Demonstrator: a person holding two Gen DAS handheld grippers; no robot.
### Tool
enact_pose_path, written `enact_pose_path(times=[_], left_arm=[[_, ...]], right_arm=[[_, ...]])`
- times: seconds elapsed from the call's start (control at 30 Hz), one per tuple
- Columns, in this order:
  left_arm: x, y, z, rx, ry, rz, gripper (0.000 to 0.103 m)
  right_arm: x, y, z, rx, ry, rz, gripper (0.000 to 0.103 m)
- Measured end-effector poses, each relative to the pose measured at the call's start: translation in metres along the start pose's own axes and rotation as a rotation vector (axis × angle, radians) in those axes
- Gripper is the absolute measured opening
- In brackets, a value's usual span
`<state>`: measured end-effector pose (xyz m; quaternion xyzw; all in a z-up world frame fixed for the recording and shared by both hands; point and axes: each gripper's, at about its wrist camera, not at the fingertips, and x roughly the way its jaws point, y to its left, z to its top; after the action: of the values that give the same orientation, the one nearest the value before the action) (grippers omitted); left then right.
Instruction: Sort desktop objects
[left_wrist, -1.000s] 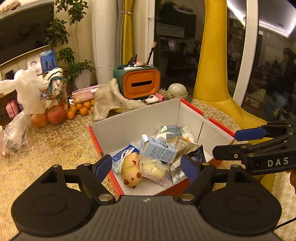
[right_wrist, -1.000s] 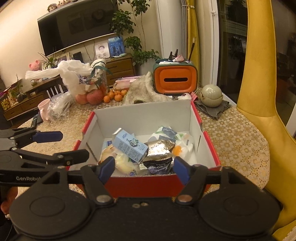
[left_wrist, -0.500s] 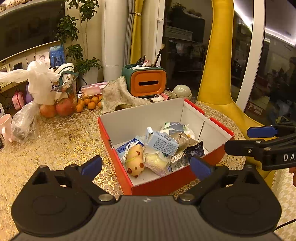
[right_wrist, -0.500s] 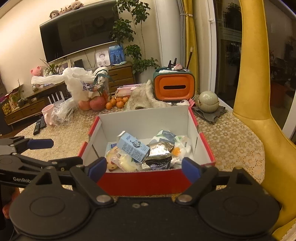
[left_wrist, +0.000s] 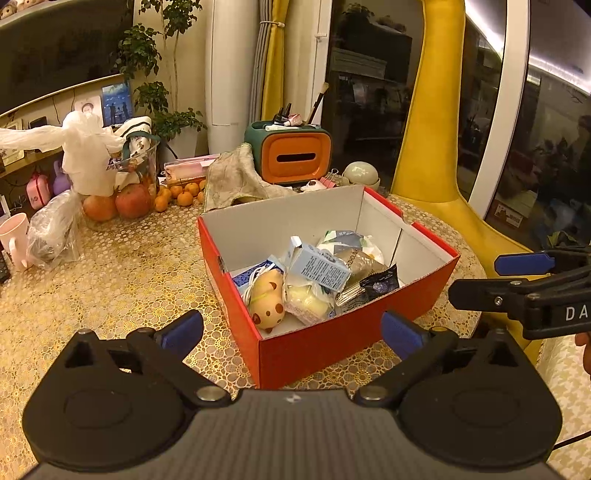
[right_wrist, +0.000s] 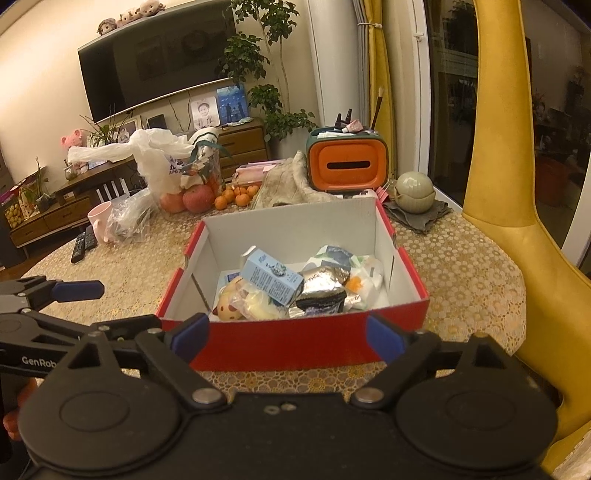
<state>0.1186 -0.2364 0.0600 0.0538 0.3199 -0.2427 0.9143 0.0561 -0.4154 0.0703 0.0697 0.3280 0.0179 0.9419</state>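
While both grippers hover short of it, one red cardboard box (left_wrist: 354, 343) sits on the gold-patterned tablecloth (left_wrist: 122, 273), holding one blue carton (left_wrist: 319, 266), one pig-faced plush toy (left_wrist: 267, 302), one dark foil packet (left_wrist: 378, 283) and several wrapped items. Left gripper (left_wrist: 291, 328): jaws fully spread, nothing between them. Right gripper (right_wrist: 286, 334): jaws opening, nothing between them. Behind the box stand one orange tissue holder (right_wrist: 349, 164) and two apples (right_wrist: 186, 201).
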Motion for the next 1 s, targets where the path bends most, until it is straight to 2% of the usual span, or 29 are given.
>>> enact_pose_path(times=[1.0], left_arm=[[0.002, 0.003, -0.014, 0.002, 0.016, -0.015, 0.103]], right_arm=[[0.007, -0.001, -0.012, 0.024, 0.046, -0.039, 0.092]])
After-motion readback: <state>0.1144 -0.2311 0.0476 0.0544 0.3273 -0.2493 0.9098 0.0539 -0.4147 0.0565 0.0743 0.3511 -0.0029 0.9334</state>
